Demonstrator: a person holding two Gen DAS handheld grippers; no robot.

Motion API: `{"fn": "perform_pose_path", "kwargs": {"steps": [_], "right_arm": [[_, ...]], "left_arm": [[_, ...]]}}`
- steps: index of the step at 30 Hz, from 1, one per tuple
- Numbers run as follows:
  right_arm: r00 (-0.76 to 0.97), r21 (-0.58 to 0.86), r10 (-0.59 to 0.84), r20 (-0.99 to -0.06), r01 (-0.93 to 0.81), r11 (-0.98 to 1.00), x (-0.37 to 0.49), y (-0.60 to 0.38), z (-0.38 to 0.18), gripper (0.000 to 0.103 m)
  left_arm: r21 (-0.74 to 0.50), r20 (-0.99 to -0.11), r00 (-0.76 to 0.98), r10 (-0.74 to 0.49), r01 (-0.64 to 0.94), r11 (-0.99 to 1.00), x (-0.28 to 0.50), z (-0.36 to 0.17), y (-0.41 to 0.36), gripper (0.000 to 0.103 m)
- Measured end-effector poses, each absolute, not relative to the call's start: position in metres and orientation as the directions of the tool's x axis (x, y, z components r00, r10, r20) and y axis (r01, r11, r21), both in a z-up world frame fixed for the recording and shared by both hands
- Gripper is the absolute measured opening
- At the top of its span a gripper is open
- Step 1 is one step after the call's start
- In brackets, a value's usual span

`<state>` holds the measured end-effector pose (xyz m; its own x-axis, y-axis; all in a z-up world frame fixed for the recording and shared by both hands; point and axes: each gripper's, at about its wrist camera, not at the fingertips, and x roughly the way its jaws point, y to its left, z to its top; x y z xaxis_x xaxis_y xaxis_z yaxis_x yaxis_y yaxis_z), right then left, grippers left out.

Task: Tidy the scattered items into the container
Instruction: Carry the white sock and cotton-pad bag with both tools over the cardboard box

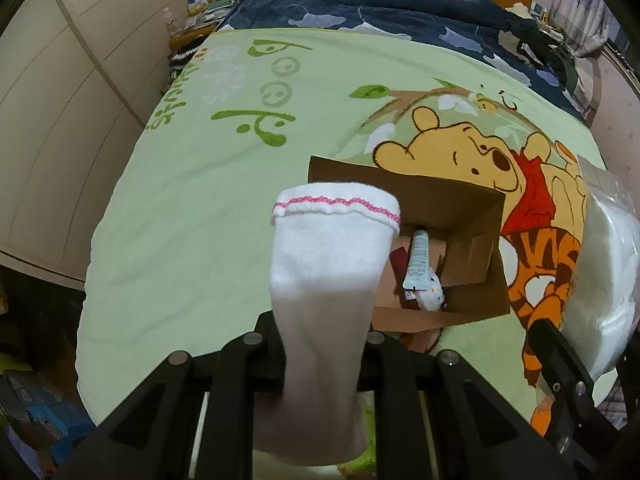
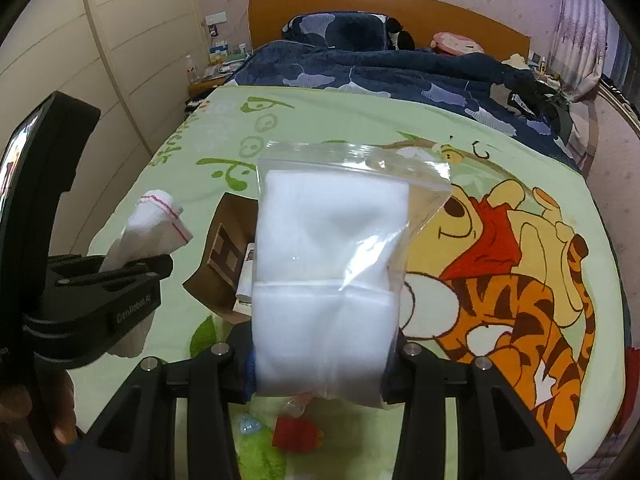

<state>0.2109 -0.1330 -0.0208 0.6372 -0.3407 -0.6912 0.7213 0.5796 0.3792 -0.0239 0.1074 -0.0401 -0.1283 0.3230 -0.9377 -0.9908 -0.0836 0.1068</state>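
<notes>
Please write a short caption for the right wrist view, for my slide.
Right claw holds a clear zip bag of white padding above the cartoon blanket, near the cardboard box.

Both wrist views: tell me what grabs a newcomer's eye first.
A white sock with pink trim stands up from the left gripper, in front of the open cardboard box. A clear zip bag of white padding fills the right gripper. Under both lies a green cartoon blanket.

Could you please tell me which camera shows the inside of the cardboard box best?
The left wrist view: the box lies open, a tube visible inside. The right wrist view shows only its left flap; the bag hides the rest.
</notes>
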Motion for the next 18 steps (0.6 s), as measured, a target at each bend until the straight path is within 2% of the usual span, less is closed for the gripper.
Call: {"fn": "perform_pose_path", "kwargs": {"steps": [18], "right_arm": [[0.621, 0.385, -0.326, -0.712, 0.735, 0.558, 0.226, -0.149, -0.032, 0.043]], "left_arm": [[0.121, -0.945, -0.148, 0.29, -0.987, -0.11, -0.025, -0.059, 0.131, 0.017]]}}
